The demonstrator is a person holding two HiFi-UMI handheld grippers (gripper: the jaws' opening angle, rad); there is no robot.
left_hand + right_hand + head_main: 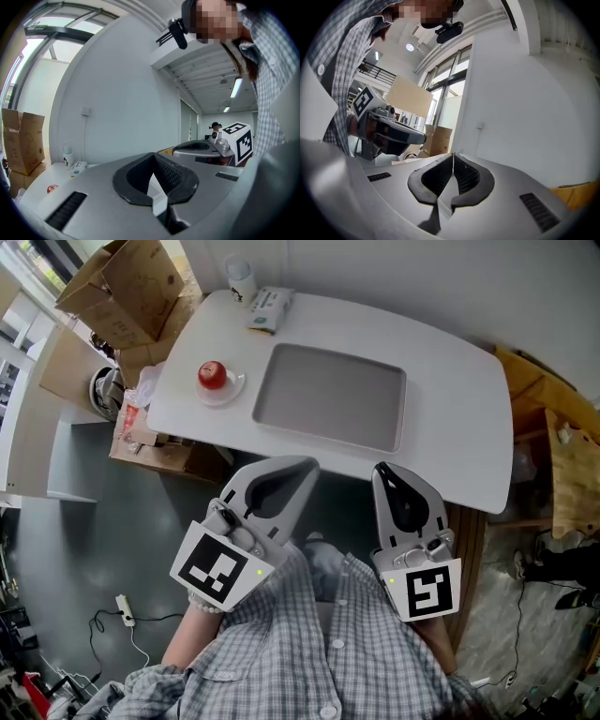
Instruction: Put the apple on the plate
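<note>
A red apple sits on a small white plate near the left end of the white table. In the left gripper view the apple shows low at the left, far off. My left gripper is held close to my body, short of the table's near edge, its jaws shut with nothing between them. Beside it, my right gripper is also shut and empty, its tip just at the table's near edge. Both are well apart from the apple.
A grey tray lies in the middle of the table. A white cup and a packet stand at the far left corner. Cardboard boxes stand left of the table and wooden furniture right of it.
</note>
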